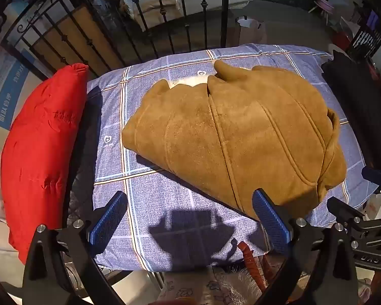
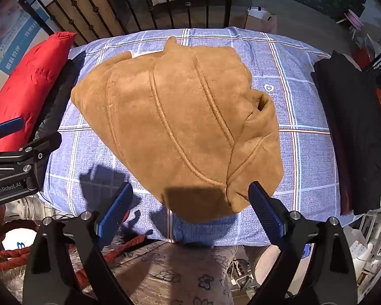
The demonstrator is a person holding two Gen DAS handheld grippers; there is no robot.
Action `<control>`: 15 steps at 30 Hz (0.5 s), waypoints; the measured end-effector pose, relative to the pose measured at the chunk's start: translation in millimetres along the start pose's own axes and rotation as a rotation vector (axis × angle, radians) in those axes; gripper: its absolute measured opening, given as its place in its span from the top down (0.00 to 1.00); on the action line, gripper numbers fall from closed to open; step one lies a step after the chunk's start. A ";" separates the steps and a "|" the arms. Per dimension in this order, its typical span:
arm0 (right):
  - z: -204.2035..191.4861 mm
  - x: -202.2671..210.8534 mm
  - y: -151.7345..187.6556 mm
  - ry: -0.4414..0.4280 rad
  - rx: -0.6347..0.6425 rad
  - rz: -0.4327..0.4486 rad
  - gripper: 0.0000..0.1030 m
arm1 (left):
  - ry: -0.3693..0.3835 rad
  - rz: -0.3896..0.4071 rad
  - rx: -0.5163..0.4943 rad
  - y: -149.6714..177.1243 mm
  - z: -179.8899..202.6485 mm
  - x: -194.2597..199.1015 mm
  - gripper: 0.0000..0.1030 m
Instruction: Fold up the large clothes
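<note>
Lying folded into a thick bundle on the blue plaid cover (image 1: 149,198), the tan suede coat (image 1: 241,132) sits ahead of both my grippers, its seams running diagonally across the top panel and a strip of pale lining (image 1: 188,81) showing at the far edge. In the right wrist view the same coat (image 2: 180,119) fills the middle of the cover (image 2: 304,152), with a sleeve opening turned toward the right side.

My left gripper (image 1: 190,221) is released, its blue pads spread wide and holding nothing. The near corner of the coat reaches down beside its right finger (image 1: 269,218) and is partly hidden by it; I cannot tell whether they touch. Its left finger (image 1: 109,221) stands over bare cover, apart from the coat. My right gripper (image 2: 190,208) is likewise spread wide and empty, and the coat's near edge lies just beyond and between its fingertips, the bundle's lower corner close to the right-hand pad (image 2: 265,211). Shadows of the tools fall on the cover and on the near edge of the coat.

Outward from there, a red cushion (image 1: 40,147) lies along the left edge of the cover, and a dark folded garment (image 2: 353,137) lies along the right edge. Behind the far end stands a black iron railing (image 1: 165,20). Below the near edge, a flower-patterned fabric (image 2: 180,274) and a red braided rope (image 2: 10,256) show between my fingers.
</note>
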State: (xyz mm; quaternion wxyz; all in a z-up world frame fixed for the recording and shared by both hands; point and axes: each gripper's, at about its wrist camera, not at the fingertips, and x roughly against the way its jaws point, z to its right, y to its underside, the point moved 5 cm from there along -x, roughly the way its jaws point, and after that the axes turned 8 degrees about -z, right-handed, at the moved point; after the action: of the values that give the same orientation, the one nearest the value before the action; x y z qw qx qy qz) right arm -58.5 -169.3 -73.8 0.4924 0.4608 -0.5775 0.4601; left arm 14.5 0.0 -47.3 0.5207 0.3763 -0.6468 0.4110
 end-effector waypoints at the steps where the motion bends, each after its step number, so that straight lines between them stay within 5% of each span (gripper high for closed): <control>1: 0.1 -0.2 0.1 0.001 0.000 -0.003 0.12 | -0.001 0.001 0.000 0.3 0.3 0.4 0.06; 15: 1.2 -4.3 2.4 0.002 0.001 -0.008 0.12 | 0.007 -0.016 0.000 0.2 -1.7 -1.7 0.06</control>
State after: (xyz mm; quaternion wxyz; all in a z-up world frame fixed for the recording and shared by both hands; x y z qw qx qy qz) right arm -60.7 -169.8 -78.3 0.4946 0.4628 -0.5750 0.4589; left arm 15.3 1.8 -48.8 0.5259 0.3801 -0.6420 0.4083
